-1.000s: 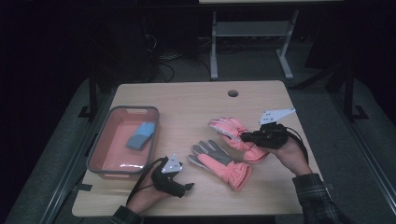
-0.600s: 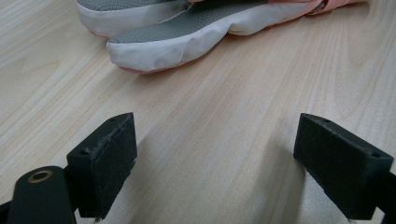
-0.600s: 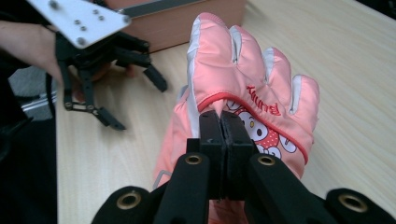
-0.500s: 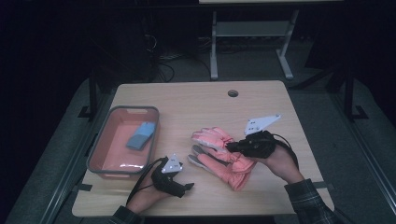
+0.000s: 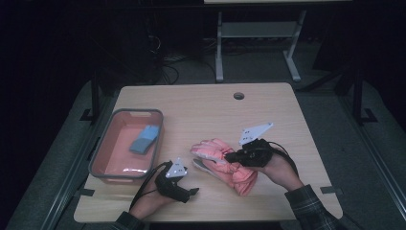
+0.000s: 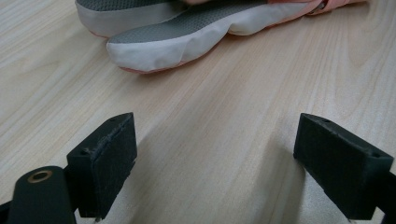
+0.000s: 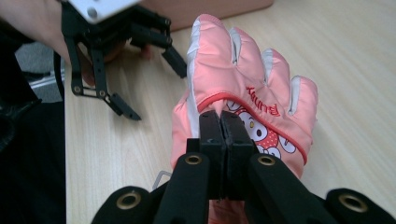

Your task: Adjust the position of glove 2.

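Pink glove point(image 7: 243, 93) pinched in right gripper point(image 7: 222, 122) jaws, left gripper point(image 6: 212, 158) jaws wide, empty

Wooden table point(image 5: 206, 108) carries a tray point(image 5: 102, 152) and gloves point(image 5: 225, 164) (pink, stacked).

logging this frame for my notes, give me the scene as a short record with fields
work in hand: right tool shut on the upper pink glove, held over the other glove
lower glove: pink glove palm up on the wooden table
left tool: left tool open, low over bare wood, holding nothing
bin: pink bin at table's left
bin contents: blue sponge
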`<state>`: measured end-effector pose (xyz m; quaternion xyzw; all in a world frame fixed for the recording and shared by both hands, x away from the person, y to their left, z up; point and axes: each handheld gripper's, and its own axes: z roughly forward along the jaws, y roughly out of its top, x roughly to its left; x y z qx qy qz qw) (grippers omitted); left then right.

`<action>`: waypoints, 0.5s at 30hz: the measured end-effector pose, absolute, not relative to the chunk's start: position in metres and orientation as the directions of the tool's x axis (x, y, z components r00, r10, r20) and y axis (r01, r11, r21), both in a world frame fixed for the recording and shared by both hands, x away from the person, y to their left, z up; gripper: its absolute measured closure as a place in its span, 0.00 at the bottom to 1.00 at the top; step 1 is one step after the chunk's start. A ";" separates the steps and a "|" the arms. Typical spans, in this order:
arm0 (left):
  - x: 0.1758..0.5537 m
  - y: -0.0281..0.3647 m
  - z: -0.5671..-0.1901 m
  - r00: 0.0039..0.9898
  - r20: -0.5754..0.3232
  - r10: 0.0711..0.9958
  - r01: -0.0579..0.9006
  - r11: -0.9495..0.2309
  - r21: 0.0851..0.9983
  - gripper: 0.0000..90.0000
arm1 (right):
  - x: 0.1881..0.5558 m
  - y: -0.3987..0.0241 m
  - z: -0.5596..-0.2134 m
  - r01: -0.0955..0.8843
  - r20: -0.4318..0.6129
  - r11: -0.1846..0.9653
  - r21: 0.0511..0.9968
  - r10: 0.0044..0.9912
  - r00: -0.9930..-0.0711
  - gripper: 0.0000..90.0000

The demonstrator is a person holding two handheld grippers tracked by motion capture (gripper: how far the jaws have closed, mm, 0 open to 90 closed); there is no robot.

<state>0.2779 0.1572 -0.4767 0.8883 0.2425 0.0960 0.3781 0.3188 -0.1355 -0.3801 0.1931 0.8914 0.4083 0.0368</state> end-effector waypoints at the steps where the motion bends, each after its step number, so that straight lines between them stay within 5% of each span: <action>1: 0.278 0.157 -0.476 0.866 -0.005 0.500 0.351 -0.601 0.718 0.14 | 0.320 -0.134 -0.383 0.310 0.086 0.601 0.736 0.372 -0.924 0.99; 15: 0.278 0.157 -0.477 0.866 -0.004 0.500 0.351 -0.601 0.718 0.14 | 0.322 -0.122 -0.411 0.324 0.102 0.661 0.676 0.352 -0.930 0.98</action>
